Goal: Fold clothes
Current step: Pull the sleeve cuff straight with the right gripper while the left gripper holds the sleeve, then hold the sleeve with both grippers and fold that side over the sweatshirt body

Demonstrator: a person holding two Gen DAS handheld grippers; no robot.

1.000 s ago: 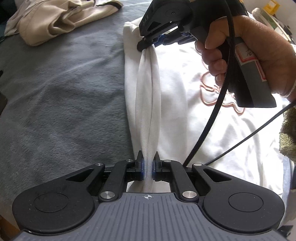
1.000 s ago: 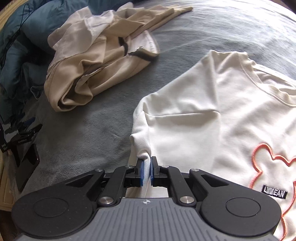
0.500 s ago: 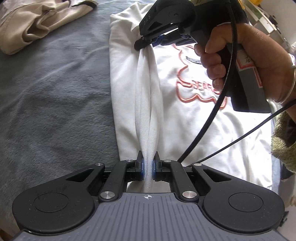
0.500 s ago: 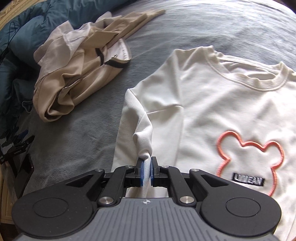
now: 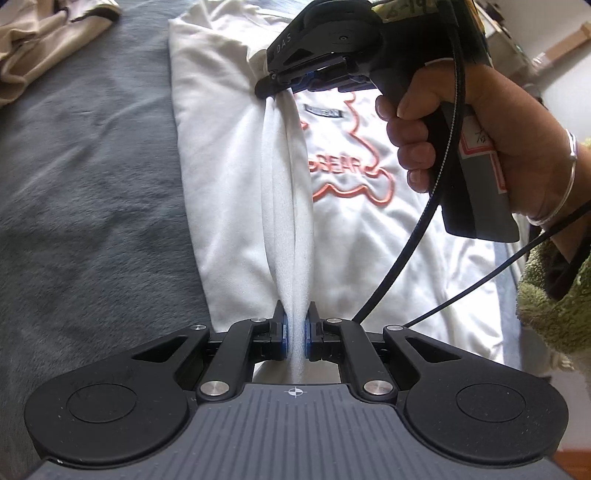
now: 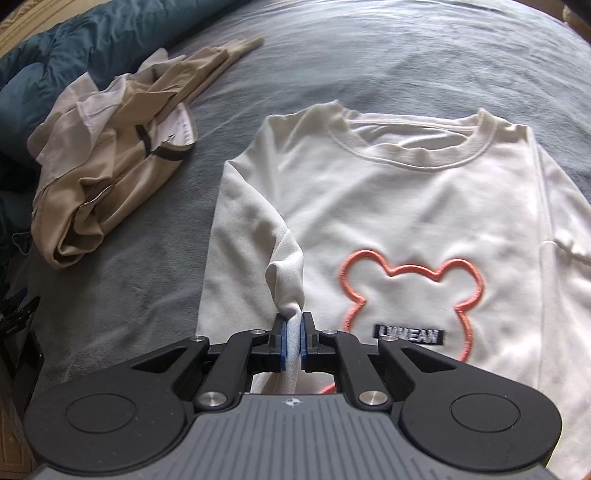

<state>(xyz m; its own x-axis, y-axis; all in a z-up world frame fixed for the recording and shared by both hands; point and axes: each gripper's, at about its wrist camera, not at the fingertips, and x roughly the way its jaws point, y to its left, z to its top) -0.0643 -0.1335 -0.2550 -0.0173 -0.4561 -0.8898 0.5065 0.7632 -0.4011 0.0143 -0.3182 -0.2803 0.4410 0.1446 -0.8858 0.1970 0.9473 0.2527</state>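
L wrist view: your left gripper (image 5: 294, 328) is clamped on a bunched edge of the white sweatshirt (image 5: 229, 177), blue pads pressing cloth from both sides. From there a taut ridge of fabric runs up to your right gripper (image 5: 275, 90), which pinches the other end; fingers together on cloth. The ridge is lifted off the sweatshirt body, and the rest of the sweatshirt lies flat on the grey blanket (image 5: 92, 184). The orange bear outline (image 5: 351, 166) sits just right of the ridge. Your right hand (image 5: 480, 125) wraps the gripper handle, w/ a thin bangle (image 5: 569, 158) at the wrist and a green fuzzy sleeve (image 5: 554, 295) below it. A black cable (image 5: 402, 258) hangs from the handle across the sweatshirt. A beige garment (image 5: 40, 33) lies well left of the sweatshirt, at the top corner.

R wrist view: the right gripper (image 6: 291, 341) is shut on a fold of the sweatshirt's (image 6: 406, 206) left sleeve area, cloth peaked up between the pads. The sweatshirt lies front-up on the blanket (image 6: 369, 55), collar (image 6: 410, 147) on the far side, bear outline (image 6: 410, 288) just right of the gripper, and a dark label (image 6: 408, 336) inside it; text not legible enough to read. The beige garment (image 6: 110, 177) is crumpled left of the sweatshirt, not touching. A blue quilt (image 6: 55, 74) is bunched beyond it, far left. The left gripper isn't visible here.
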